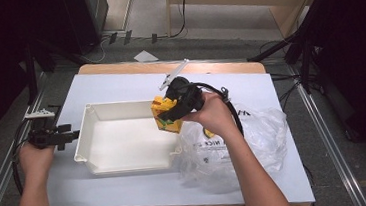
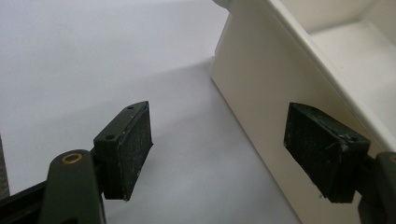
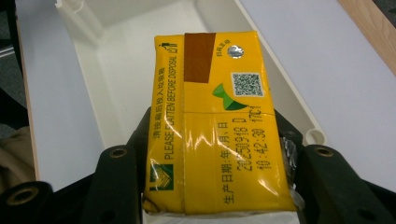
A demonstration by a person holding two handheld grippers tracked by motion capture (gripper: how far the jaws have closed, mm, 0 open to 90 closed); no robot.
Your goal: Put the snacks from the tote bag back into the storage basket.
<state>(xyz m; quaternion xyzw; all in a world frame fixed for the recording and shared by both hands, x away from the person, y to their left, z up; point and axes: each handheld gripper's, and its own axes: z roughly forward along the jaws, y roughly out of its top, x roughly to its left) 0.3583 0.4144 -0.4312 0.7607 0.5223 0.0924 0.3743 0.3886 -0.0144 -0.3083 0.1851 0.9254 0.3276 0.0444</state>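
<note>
Both forearms are bare, with no sleeves or gloves. The left tongs are black, with a small white-grey plate on top and a black cable looping near the hand; their flat rectangular pads look scuffed, with a brass-ringed screw hole beside one. The right tongs are black too, carrying a grey plate and a thick black cable

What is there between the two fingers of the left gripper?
Nothing is held there. In the left gripper view, the gap of the left gripper shows bare white table and the outer wall of the tray, beside the right finger.
</note>
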